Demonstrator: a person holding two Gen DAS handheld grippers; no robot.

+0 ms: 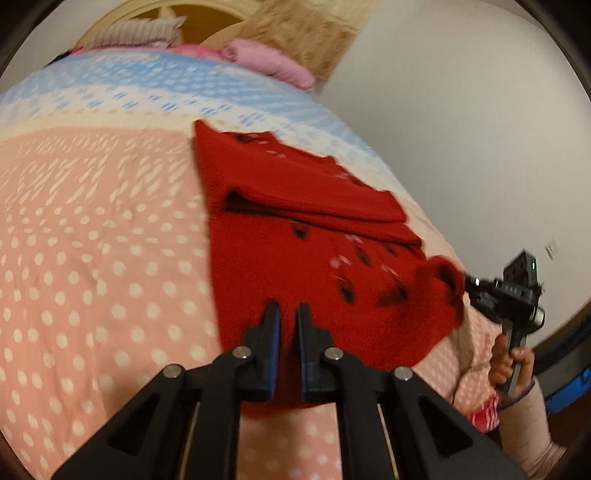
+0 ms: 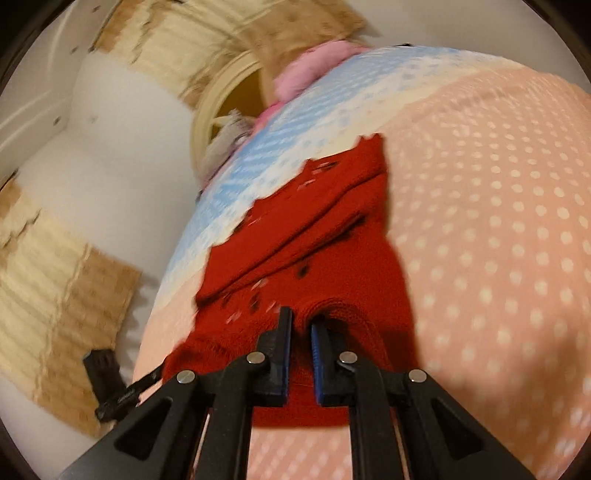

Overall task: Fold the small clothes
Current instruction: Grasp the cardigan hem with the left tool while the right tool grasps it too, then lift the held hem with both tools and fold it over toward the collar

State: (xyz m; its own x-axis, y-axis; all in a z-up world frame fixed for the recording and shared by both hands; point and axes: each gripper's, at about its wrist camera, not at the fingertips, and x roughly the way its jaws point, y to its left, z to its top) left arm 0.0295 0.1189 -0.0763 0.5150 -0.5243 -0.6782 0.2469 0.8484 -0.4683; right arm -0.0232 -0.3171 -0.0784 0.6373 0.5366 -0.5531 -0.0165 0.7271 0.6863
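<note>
Red sweater (image 1: 306, 206) lies partly folded on the dotted bed (image 1: 92, 240). Left claw (image 1: 288, 314) and right claw (image 2: 301, 326) each grasp its near edge, cloth lifted.

The red garment (image 1: 295, 229) is a thick, matt knit, fuzzy at its edges, with small dark and pale woven motifs. Under it the bedspread (image 1: 92, 240) is soft, matt printed cloth, dotted in pink and blue. The left tongs (image 1: 287, 314) and right tongs (image 2: 301, 321) are matt black plastic with blue pads inside and shiny metal pins. At twelve o'clock lies a fluffy pink cloth (image 1: 273, 62), and beyond it a smooth, cream-painted headboard (image 1: 229, 7).
</note>
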